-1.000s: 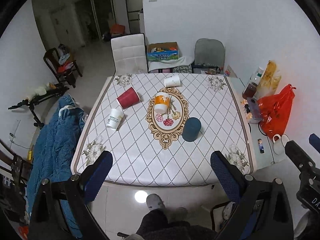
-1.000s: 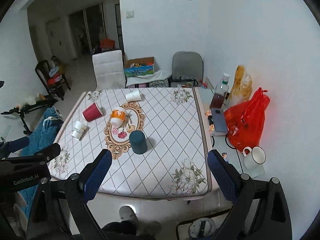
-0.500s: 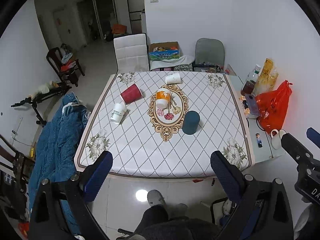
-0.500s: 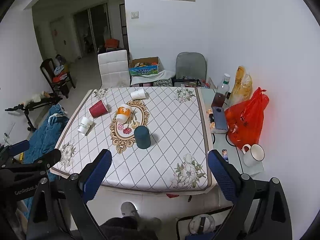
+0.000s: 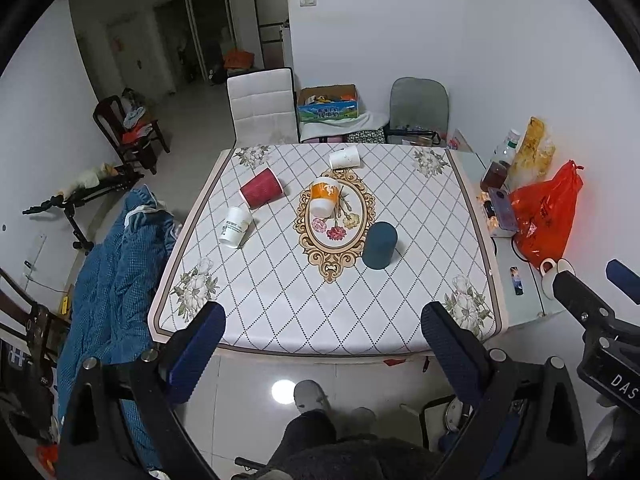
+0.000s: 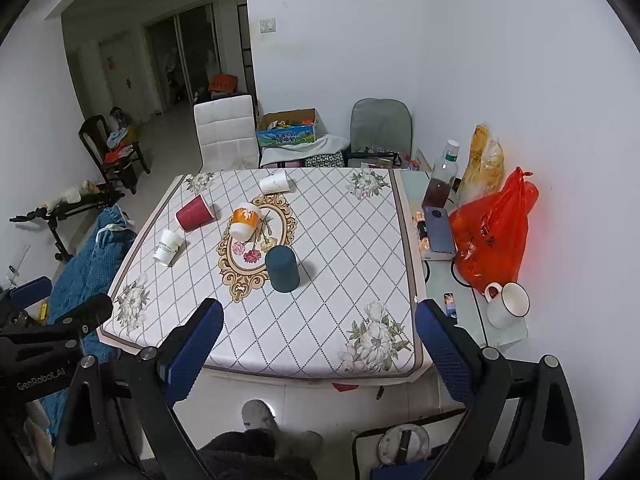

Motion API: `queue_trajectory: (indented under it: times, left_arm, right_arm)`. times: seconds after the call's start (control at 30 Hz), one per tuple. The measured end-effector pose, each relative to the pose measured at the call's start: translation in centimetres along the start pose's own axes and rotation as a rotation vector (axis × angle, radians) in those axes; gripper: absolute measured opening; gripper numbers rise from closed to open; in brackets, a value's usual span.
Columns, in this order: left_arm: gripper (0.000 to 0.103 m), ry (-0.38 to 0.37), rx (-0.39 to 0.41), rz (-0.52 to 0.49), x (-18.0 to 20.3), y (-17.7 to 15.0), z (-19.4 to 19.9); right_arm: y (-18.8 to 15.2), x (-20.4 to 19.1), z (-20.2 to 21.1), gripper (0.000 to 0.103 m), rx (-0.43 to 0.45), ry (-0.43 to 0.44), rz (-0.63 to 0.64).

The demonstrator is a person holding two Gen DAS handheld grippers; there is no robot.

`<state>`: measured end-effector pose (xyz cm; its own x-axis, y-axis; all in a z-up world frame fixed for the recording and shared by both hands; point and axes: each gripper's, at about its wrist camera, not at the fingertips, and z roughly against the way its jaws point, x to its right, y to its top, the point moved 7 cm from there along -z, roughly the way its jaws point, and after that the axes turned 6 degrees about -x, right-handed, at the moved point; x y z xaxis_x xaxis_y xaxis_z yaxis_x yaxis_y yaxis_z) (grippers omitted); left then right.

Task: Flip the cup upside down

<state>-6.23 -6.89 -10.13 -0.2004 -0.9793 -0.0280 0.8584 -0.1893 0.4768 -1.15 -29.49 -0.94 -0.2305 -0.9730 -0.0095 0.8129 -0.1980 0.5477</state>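
Note:
A dark teal cup (image 5: 379, 245) stands upside down near the table's middle; it also shows in the right wrist view (image 6: 282, 269). A red cup (image 5: 261, 193), a white printed cup (image 5: 235, 227), an orange and white cup (image 5: 324, 197) and a plain white cup (image 5: 345, 158) lie on their sides farther back. My left gripper (image 5: 322, 344) is open and empty, held before the table's near edge. My right gripper (image 6: 318, 342) is open and empty too, well short of the cups.
The table (image 5: 280, 312) has a diamond-patterned cloth. A side shelf on the right holds a red bag (image 6: 492, 236), a bottle (image 6: 442, 176) and a white mug (image 6: 506, 305). A blue blanket (image 5: 112, 264) lies left. Chairs (image 5: 262, 106) stand behind the table.
Both grippers have pulled back and up from the table, so it looks smaller and farther. The cups have not moved. Both grippers stay open.

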Motion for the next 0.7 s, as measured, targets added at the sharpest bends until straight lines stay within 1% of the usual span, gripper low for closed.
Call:
queue_trajectory:
  times: [0.6,0.7]
  left_arm:
    - [0.100,0.000,0.013,0.015,0.1,0.6,0.2]
    - [0.100,0.004,0.017,0.027,0.0,0.9,0.2]
  right_arm:
    - [0.0,-0.2,-1.2,0.099,-0.022,0.026,0.012]
    - [0.0,-0.3,-1.2,0.101,-0.023,0.027,0.011]
